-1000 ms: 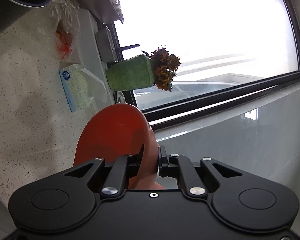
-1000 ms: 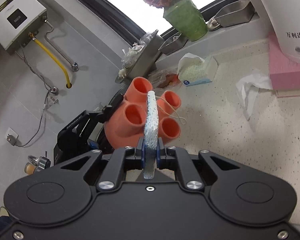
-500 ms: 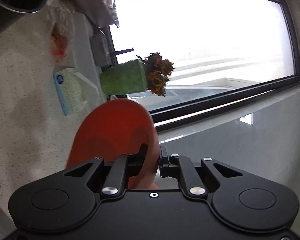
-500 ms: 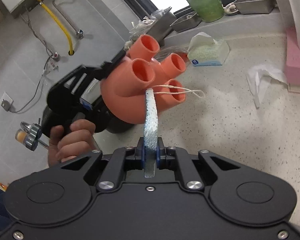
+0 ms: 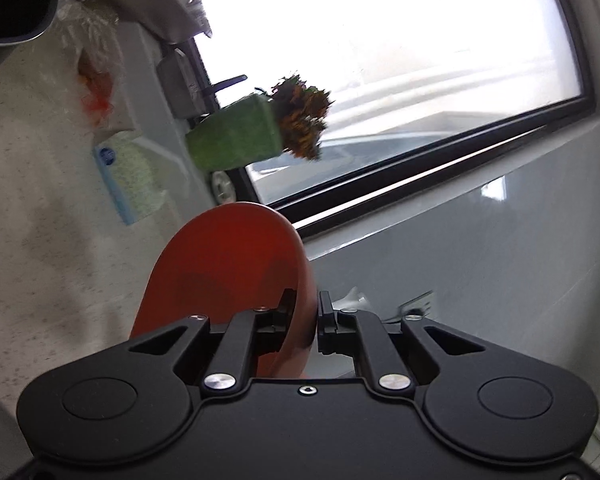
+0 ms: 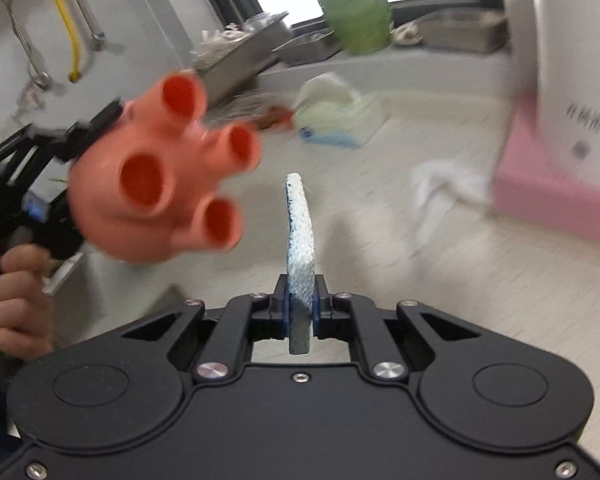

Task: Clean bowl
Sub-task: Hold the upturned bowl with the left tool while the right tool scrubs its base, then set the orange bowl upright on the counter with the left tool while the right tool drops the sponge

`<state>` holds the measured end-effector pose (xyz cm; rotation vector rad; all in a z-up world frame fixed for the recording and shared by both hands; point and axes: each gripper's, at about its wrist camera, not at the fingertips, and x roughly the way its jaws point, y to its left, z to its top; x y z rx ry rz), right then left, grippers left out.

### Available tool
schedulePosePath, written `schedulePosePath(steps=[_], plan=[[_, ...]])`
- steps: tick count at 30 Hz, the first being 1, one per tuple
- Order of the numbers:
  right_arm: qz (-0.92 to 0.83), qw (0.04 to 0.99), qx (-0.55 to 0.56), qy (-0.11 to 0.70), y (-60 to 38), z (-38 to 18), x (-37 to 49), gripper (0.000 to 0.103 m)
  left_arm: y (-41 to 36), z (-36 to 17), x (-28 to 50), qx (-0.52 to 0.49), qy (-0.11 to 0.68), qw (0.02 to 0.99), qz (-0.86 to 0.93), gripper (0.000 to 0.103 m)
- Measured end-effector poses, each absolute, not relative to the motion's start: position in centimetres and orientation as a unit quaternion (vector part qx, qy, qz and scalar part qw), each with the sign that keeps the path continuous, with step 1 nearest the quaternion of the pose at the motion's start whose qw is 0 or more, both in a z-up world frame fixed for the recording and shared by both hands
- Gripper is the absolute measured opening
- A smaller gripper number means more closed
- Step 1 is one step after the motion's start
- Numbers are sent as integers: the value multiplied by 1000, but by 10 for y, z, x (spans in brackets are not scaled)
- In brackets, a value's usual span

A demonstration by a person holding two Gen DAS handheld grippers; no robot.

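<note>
We hold the orange bowl [image 6: 156, 184] up off the counter [image 6: 440, 280] in the left gripper [image 5: 306, 316], whose jaws pinch its rim; in the right wrist view its underside, with four hollow stubby feet, faces us. The right gripper [image 6: 300, 304] is clamped on a thin blue-and-white scouring pad [image 6: 300, 232], standing edge-on just beside the bowl and, as far as we can tell, not touching it. To wipe well, we judge we should turn the pad's flat face toward the bowl, keep the rim pinch firm, and press gently so the bowl does not twist loose; the tissue box [image 6: 340, 120] sits well behind
</note>
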<state>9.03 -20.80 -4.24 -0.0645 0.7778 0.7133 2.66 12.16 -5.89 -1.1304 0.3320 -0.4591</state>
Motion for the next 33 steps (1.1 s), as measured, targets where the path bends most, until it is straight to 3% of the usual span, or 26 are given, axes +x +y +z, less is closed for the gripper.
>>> schedulePosePath(steps=[6, 8, 10, 15, 16, 17, 25, 29, 33], plan=[[238, 836, -410, 278, -203, -89, 61, 12, 115, -56, 31, -477, 183, 835, -204, 10], [219, 818, -459, 271, -206, -107, 59, 20, 112, -59, 35, -473, 194, 835, -206, 10], [210, 815, -467, 271, -211, -115, 59, 33, 110, -61, 37, -470, 200, 835, -206, 10], [203, 829, -435, 286, -219, -101, 64, 53, 100, -57, 42, -409, 231, 863, -188, 9], [205, 832, -429, 286, -220, -97, 65, 63, 97, -57, 44, -392, 241, 869, -183, 9], [210, 831, -429, 284, -222, -92, 64, 66, 93, -57, 47, -371, 251, 876, -178, 9], [294, 811, -382, 330, -232, -59, 67, 67, 56, -44, 63, -189, 288, 920, -187, 5], [318, 848, -277, 322, -235, -31, 97, 68, 17, -38, 75, -27, 315, 921, -226, 5], [312, 875, -198, 313, -220, -32, 142, 69, -11, -54, 77, 62, 337, 906, -250, 5]])
